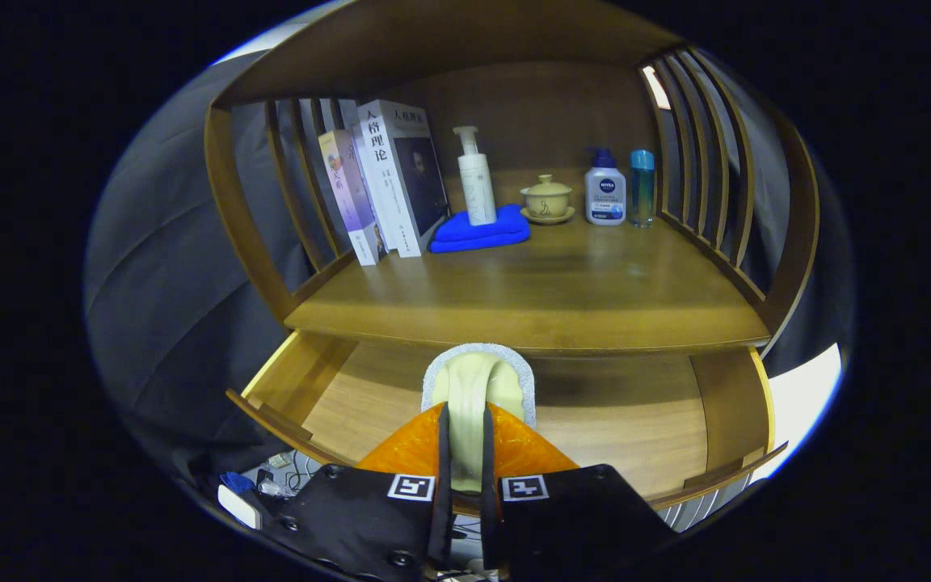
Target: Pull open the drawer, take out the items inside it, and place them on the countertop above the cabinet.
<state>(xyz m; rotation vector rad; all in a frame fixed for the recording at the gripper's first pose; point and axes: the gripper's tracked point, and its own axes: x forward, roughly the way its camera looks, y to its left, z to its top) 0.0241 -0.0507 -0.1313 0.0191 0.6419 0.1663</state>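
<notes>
Wooden cabinet (514,32) framed everything, its counter (530,291) carrying leaning books (389,182) beside the left slats, a folded blue cloth (482,230) with a white pump bottle (476,178) standing on it, a lidded cup (547,198) on a saucer, a white lotion bottle (604,190) and a slim blue bottle (642,186) near the right slats. Below, the drawer (635,420) stood pulled open. The tongs (465,453) were clenched on a pale sponge-like pad (478,384) with a grey edge, both fingers pressing its sides, held over the drawer just short of the counter's front edge.
</notes>
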